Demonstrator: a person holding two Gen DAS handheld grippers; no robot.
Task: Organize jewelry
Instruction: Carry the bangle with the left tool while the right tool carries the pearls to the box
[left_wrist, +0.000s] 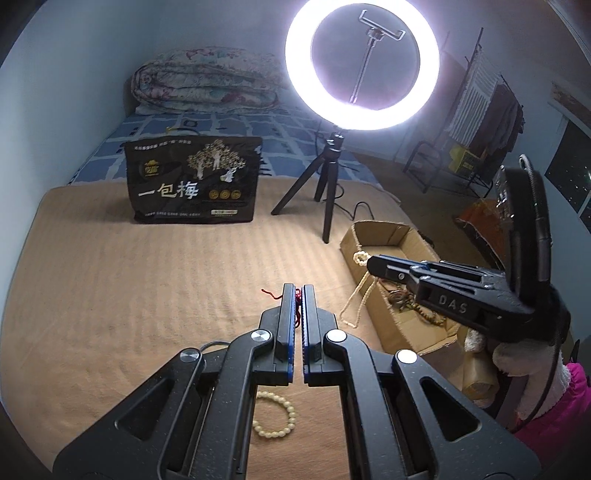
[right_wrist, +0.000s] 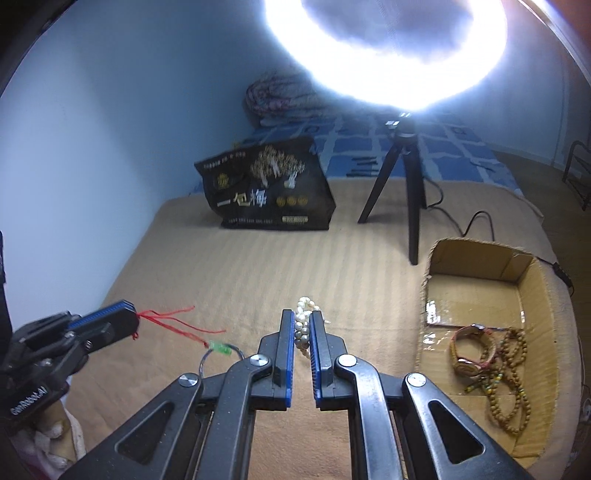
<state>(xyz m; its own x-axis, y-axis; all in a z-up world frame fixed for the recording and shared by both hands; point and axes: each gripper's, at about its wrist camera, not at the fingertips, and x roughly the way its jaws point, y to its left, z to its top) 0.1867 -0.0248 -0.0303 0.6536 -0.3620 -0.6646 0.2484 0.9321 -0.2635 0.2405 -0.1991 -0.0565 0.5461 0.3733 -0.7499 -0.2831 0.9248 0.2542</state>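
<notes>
two claws are closed on limp, light jewelry, the right claw (right_wrist: 303, 332) pinching a dangling pearl strand (right_wrist: 303, 317) and the left claw (left_wrist: 298, 299) a thin red cord (right_wrist: 166, 321), both best gripped mid-strand.

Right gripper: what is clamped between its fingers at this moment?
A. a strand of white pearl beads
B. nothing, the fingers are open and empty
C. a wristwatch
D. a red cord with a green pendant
A. In the right wrist view the right gripper is shut on the white pearl strand; the red cord is in the left gripper, and the watch lies in the cardboard box.
</notes>
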